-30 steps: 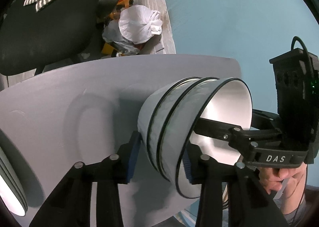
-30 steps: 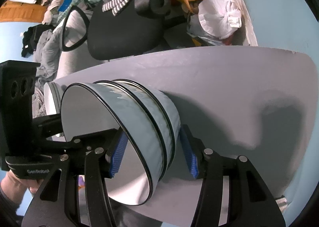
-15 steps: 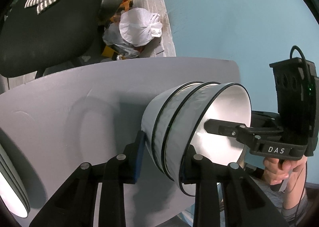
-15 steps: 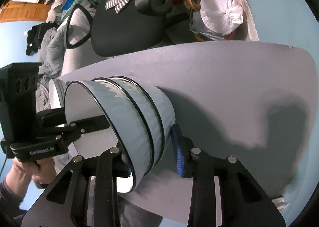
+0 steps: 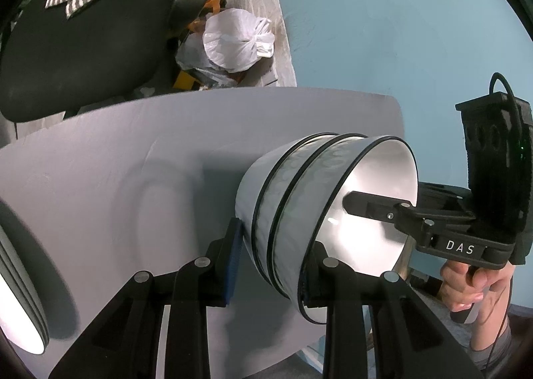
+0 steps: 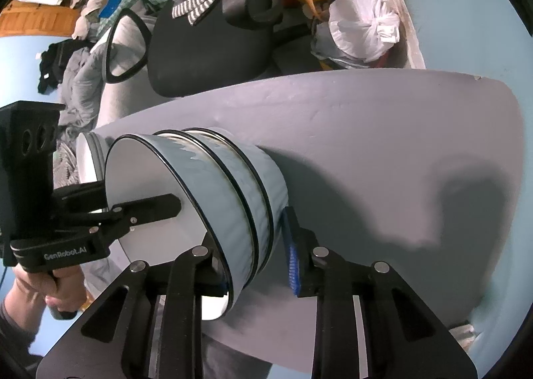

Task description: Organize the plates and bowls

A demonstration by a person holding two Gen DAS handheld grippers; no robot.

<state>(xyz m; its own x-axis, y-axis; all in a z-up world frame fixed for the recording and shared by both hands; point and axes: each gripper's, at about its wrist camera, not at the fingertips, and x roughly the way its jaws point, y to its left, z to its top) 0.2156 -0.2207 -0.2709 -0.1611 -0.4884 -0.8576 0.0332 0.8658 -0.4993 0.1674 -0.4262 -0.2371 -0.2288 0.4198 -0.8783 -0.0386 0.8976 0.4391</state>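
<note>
bowls, three nested in one stack, sit on the grey table near its front edge, and both tools are on them from opposite sides. left tool has been closing: one finger inside the rim, one against the outer wall, clamped on the stack. right tool has been closing too, straddling the far wall of the bowls, though whether its blue pad touches i cannot tell. paired grips likely keep the stack level. plates wait at the table's left edge.
</note>
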